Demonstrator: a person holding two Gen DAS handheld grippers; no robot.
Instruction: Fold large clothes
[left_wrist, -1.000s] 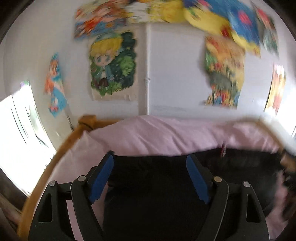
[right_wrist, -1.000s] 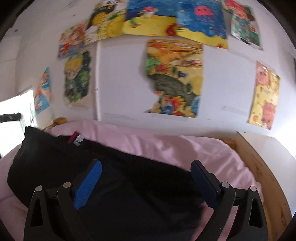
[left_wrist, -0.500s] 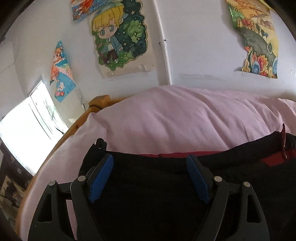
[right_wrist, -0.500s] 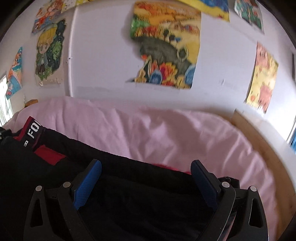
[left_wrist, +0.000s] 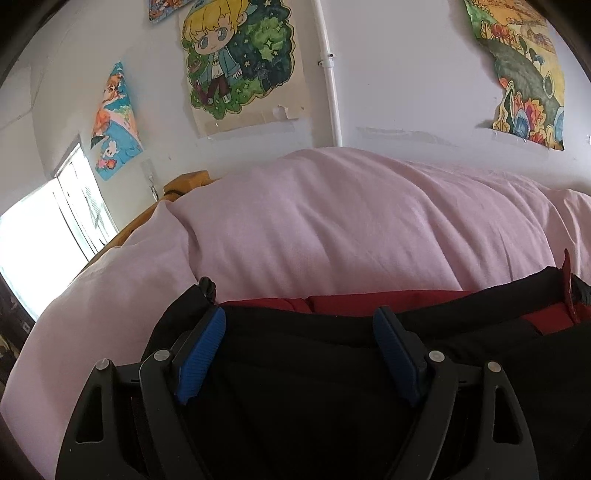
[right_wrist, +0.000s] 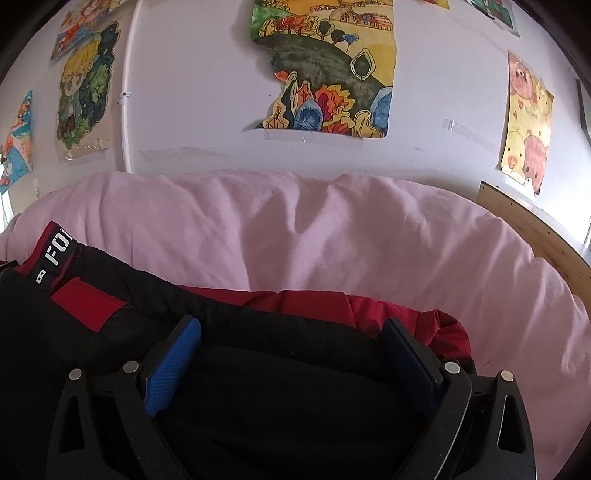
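A large black garment (left_wrist: 314, 387) with a red lining (left_wrist: 369, 301) lies on a pink bed cover (left_wrist: 332, 221). My left gripper (left_wrist: 301, 343) is open, low over the garment's left end, with fabric between its blue pads. In the right wrist view the same garment (right_wrist: 277, 406) shows its red lining (right_wrist: 369, 306) and a red-and-black collar label (right_wrist: 55, 254) at the left. My right gripper (right_wrist: 291, 354) is open, low over the garment's right end, with fabric between its pads.
The pink cover (right_wrist: 332, 229) bulges up toward a white wall with taped drawings (right_wrist: 325, 66). A wooden bed frame shows at the left (left_wrist: 184, 184) and at the right (right_wrist: 535, 225). A bright window (left_wrist: 44, 236) is at the far left.
Both grippers have dropped down and tilted toward the bed; the garment now lies flat under them with its red lining showing along the far edge. Both stayed open.
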